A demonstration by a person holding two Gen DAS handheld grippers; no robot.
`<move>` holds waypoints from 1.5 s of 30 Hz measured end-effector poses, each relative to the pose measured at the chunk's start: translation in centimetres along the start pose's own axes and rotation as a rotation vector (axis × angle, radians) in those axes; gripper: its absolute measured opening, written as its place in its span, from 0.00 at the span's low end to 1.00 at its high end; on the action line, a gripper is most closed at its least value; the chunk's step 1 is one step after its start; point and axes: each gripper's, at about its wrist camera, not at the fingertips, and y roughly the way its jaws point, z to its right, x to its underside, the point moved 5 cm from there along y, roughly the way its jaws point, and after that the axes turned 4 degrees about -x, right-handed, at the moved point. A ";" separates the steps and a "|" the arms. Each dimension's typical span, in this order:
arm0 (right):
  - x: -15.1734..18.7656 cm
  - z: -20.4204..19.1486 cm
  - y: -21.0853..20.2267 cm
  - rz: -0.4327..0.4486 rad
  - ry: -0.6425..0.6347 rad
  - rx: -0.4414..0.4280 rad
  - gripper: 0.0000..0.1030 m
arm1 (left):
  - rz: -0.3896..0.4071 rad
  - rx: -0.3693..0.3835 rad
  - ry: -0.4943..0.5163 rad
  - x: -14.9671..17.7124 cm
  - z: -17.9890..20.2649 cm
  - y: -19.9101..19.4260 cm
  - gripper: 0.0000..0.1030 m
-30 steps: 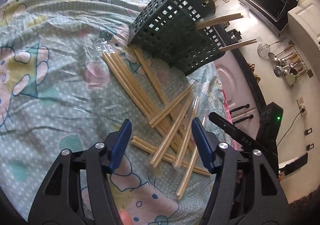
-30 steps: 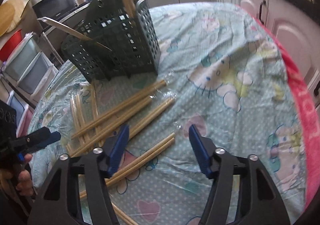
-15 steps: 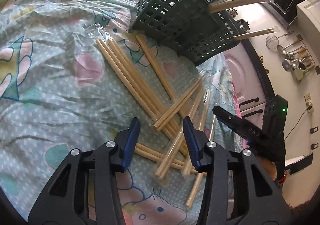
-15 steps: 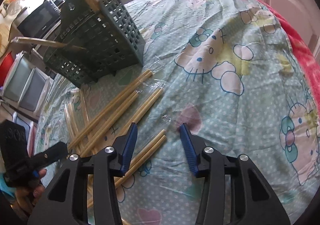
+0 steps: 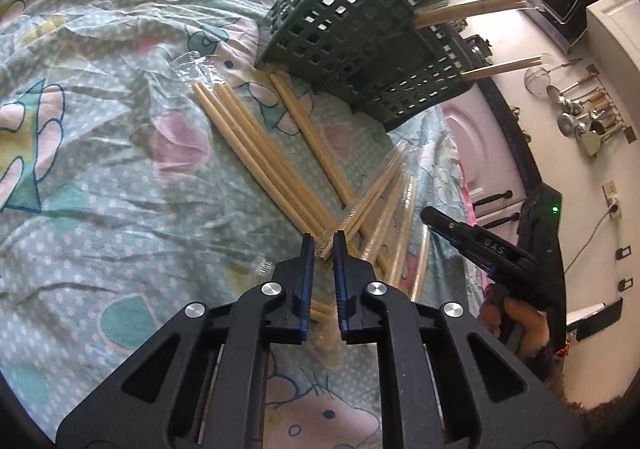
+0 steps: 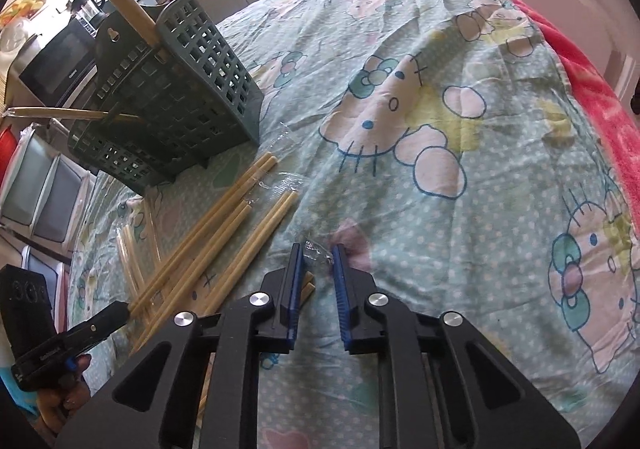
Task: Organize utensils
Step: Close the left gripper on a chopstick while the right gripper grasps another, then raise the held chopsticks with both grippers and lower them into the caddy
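Note:
Several plastic-wrapped pairs of wooden chopsticks [image 5: 260,153] lie scattered on the cartoon-print cloth in front of a dark green slotted utensil basket [image 5: 360,29]. Two wrapped pairs stand in the basket [image 6: 168,97]. My left gripper [image 5: 323,245] has closed around the near end of one wrapped pair [image 5: 376,193] that lies across the pile. My right gripper [image 6: 314,253] is nearly closed around the clear wrapper tip of another pair [image 6: 308,285] at the pile's right edge. Each gripper shows in the other's view: the right gripper [image 5: 480,245] and the left gripper [image 6: 72,345].
The table is covered by a teal cartoon-print cloth [image 6: 440,129] with a red cloth edge [image 6: 600,89] at the right. A microwave [image 6: 60,65], kitchen cabinets and hanging ladles [image 5: 580,117] stand beyond the table.
Both grippers have lowered toward the pile and narrowed their jaws from wide open. The left has closed on a wrapped pair; the right has narrowed around a wrapper tip.

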 end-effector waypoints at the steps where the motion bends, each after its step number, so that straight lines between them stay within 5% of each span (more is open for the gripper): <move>1: 0.0 0.0 0.0 0.001 0.000 0.002 0.12 | 0.001 0.003 0.002 0.0 0.0 -0.1 0.03; 19: -0.3 -1.5 -6.2 0.166 -0.037 -0.036 0.06 | 0.143 0.081 0.040 -1.6 2.6 -5.6 0.02; 29: -0.7 -6.3 -11.2 0.291 -0.167 -0.057 0.05 | 0.215 0.108 0.087 -1.7 4.7 -8.4 0.01; 45: -0.9 -13.2 -15.3 0.372 -0.303 -0.149 0.05 | 0.314 0.171 0.186 -2.5 8.8 -13.1 0.01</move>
